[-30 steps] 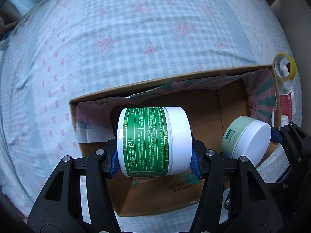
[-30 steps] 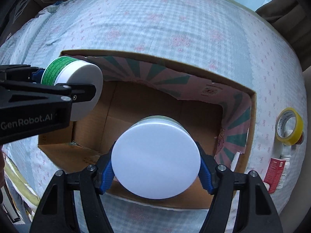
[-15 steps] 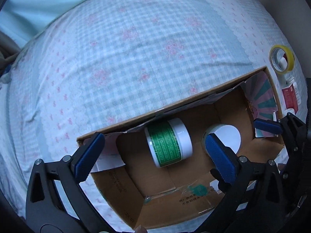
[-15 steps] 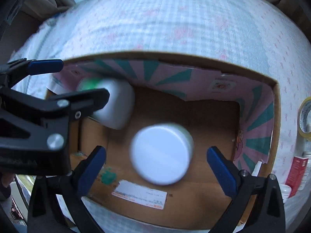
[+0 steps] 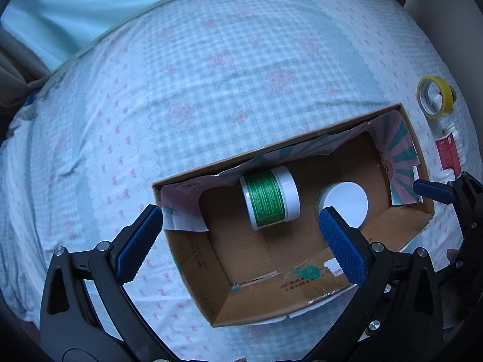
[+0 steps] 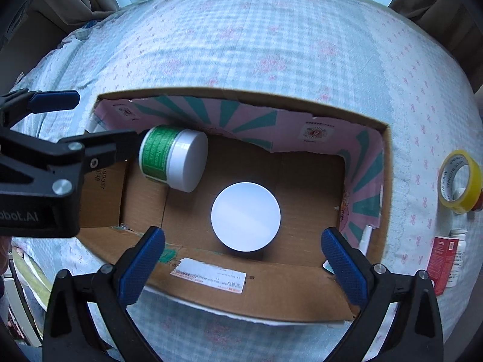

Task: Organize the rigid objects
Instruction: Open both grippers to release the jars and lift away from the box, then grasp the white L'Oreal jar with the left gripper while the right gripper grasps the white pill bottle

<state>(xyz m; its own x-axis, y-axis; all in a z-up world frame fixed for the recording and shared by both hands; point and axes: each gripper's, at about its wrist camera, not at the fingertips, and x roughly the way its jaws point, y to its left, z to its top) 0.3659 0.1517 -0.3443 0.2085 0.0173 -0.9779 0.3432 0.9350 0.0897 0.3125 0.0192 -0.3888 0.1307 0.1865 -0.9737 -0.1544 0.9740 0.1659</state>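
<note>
An open cardboard box (image 5: 271, 148) (image 6: 241, 93) lies on a checked bedsheet. Inside it a green-labelled white jar (image 5: 268, 200) (image 6: 169, 157) lies on its side near the far wall. Beside it a white-lidded jar (image 5: 345, 202) (image 6: 246, 215) stands upright, lid up. My left gripper (image 5: 240, 211) (image 6: 104, 119) hangs open above the box, over the green jar, touching nothing. My right gripper (image 6: 243, 232) is open above the white-lidded jar, apart from it; one of its blue pads (image 5: 431, 190) shows at the right edge of the left wrist view.
A yellow tape roll (image 5: 434, 101) (image 6: 459, 181), a red carton (image 5: 448, 154) (image 6: 440, 259) and a small white bottle (image 6: 459, 235) lie on the sheet right of the box. A thin white tube (image 6: 365, 238) leans in the box's right corner.
Both grippers went from shut on a jar to wide open. The two jars dropped into the box and settled. The left gripper rose, so the box looks smaller.
</note>
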